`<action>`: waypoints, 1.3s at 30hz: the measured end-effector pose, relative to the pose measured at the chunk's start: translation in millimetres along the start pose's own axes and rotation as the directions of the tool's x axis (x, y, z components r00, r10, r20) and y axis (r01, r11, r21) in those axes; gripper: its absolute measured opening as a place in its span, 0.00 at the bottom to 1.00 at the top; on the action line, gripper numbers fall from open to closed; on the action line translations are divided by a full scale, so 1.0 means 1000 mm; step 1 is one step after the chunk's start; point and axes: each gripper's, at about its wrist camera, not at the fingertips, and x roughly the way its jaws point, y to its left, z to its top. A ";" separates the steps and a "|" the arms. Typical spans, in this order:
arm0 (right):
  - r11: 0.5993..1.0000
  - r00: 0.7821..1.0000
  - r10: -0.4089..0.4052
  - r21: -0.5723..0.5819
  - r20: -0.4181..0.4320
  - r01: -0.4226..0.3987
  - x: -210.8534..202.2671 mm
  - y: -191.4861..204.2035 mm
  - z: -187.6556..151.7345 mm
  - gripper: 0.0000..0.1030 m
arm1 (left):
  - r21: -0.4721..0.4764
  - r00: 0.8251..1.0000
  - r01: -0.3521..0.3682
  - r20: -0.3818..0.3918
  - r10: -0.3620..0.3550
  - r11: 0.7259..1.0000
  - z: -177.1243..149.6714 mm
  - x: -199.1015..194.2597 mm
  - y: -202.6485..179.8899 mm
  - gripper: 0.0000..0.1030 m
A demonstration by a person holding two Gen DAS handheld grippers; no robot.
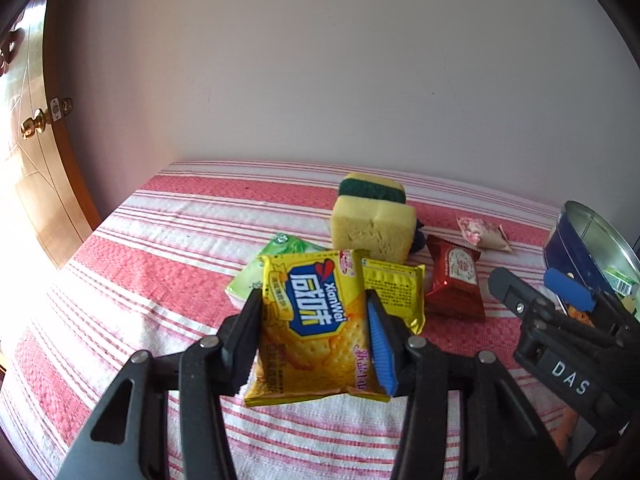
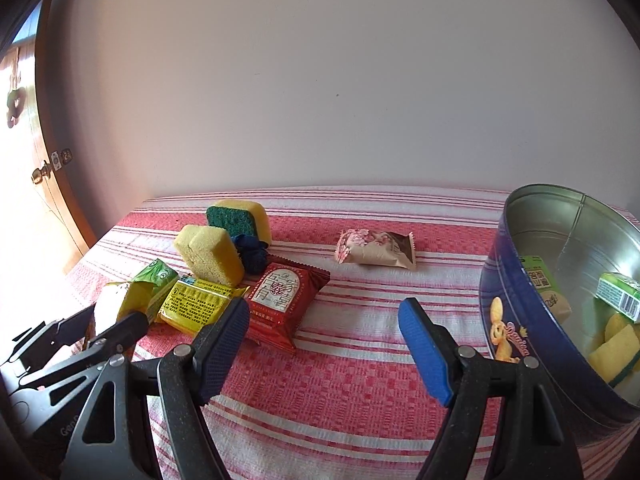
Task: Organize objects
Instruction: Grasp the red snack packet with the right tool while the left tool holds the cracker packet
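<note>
My left gripper [image 1: 312,294] is shut on a yellow cracker packet [image 1: 316,320], which it holds just above the striped cloth; both pads press its sides. The right wrist view shows the same packet [image 2: 120,300] at the far left, in the left gripper [image 2: 108,320]. My right gripper [image 2: 324,306] stands open over the cloth with nothing between its fingers, left of the blue round tin [image 2: 516,300]. Below the held packet lie a second yellow packet [image 2: 200,304], a green packet [image 2: 160,276] and a red packet [image 2: 284,300].
Two yellow sponges [image 2: 210,256] [image 2: 240,218] and a dark blue bundle [image 2: 252,252] sit behind the packets. A pink-brown sweet packet [image 2: 376,250] lies alone mid-table. The tin holds green boxes and sponge pieces. A wall backs the table [image 2: 320,380]; a wooden door [image 1: 44,184] stands left.
</note>
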 end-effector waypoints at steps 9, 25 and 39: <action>0.997 0.985 0.019 0.079 -0.169 -0.005 0.051 0.014 0.008 0.67 | -0.034 0.993 -0.095 0.064 0.097 0.995 0.045 0.030 0.006 0.47; 0.987 0.981 0.090 0.149 -0.174 -0.064 0.053 -0.007 0.009 0.41 | -0.051 0.994 -0.075 0.071 0.078 0.996 0.036 0.041 0.013 0.47; 0.999 0.980 -0.050 0.000 0.194 0.051 -0.052 -0.025 -0.003 0.41 | -0.013 0.980 -0.038 0.193 0.040 0.999 0.022 0.010 -0.020 0.47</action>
